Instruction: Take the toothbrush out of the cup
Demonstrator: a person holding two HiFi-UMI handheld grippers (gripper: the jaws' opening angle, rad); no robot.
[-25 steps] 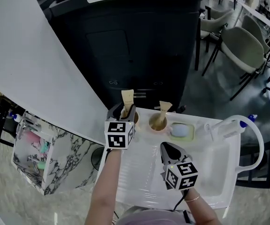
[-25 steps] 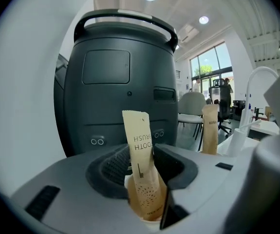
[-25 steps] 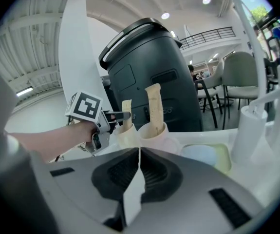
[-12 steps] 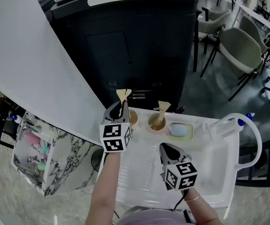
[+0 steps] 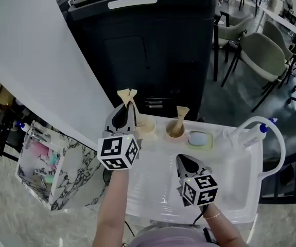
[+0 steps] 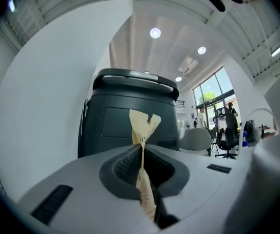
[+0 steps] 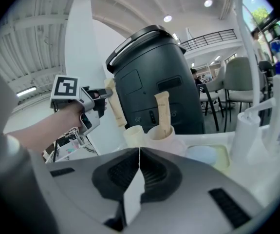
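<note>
Paper-wrapped toothbrush (image 5: 127, 95) pinched upright in left gripper (image 5: 126, 108), jaws just clamped on it, looks lifted clear of cream cup (image 5: 145, 125) at its 4 o'clock: extraction near done, only setting down left; right gripper (image 5: 183, 160) closed, empty, idle.

Right claw (image 7: 139, 152) closed and empty; left claw (image 7: 97, 100) grips a wrapped toothbrush (image 7: 115, 108) beside a cup (image 7: 134, 133).

Bright even indoor light, ceiling spotlights (image 6: 154, 32) glaring, strong fisheye warping with dark vignetted corners, near foreground soft.
</note>
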